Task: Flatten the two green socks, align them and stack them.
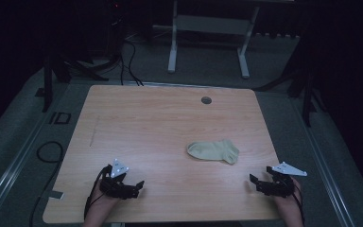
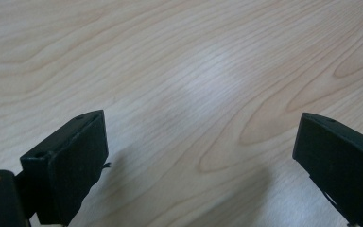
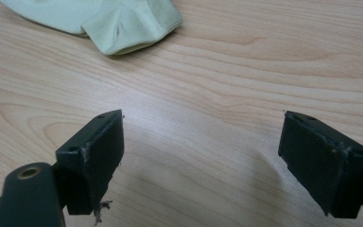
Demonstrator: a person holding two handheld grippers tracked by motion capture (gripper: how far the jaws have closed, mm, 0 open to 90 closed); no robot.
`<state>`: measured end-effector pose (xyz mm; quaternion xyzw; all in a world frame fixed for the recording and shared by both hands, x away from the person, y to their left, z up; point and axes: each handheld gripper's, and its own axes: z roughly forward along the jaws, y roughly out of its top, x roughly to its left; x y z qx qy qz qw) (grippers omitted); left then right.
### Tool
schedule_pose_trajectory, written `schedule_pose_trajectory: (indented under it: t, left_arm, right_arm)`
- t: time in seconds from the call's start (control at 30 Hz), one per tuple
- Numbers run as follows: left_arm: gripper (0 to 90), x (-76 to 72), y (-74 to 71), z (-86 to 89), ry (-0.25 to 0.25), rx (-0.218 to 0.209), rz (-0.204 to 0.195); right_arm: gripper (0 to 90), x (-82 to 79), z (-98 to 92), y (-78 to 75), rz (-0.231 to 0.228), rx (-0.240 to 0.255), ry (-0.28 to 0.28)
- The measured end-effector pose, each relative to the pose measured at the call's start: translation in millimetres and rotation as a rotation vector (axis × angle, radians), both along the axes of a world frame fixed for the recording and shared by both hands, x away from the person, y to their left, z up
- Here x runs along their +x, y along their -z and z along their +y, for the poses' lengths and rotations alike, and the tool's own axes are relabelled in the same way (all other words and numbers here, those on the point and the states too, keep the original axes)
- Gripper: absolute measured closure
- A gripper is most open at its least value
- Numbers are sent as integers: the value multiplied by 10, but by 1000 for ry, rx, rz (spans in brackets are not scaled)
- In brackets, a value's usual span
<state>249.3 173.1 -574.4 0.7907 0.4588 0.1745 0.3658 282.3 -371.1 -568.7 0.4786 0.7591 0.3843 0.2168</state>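
A pale yellow-green ankle sock [image 1: 213, 151] lies flat on the wooden table [image 1: 160, 123], right of centre. In the right gripper view the sock [image 3: 104, 19] sits at the top left, beyond the jaws. My left gripper [image 1: 134, 185] rests near the front left edge, open, with bare wood between its jaws [image 2: 201, 156]. My right gripper [image 1: 259, 179] stands near the front right edge, open and empty [image 3: 201, 156], a short way in front of and to the right of the sock.
A small round grommet [image 1: 206, 100] is set in the table near its far edge. Beyond the table stand a white desk frame [image 1: 208, 42] and black cables [image 1: 127, 61] on the grey floor. Dark stands flank both sides.
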Motion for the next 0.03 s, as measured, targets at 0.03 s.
schedule_pose_trajectory:
  t: [0.03]
  left_arm:
    - [40, 0, 6, 12, 0, -9, 5]
  right_arm:
    - [150, -1, 2, 0, 1, 1, -2]
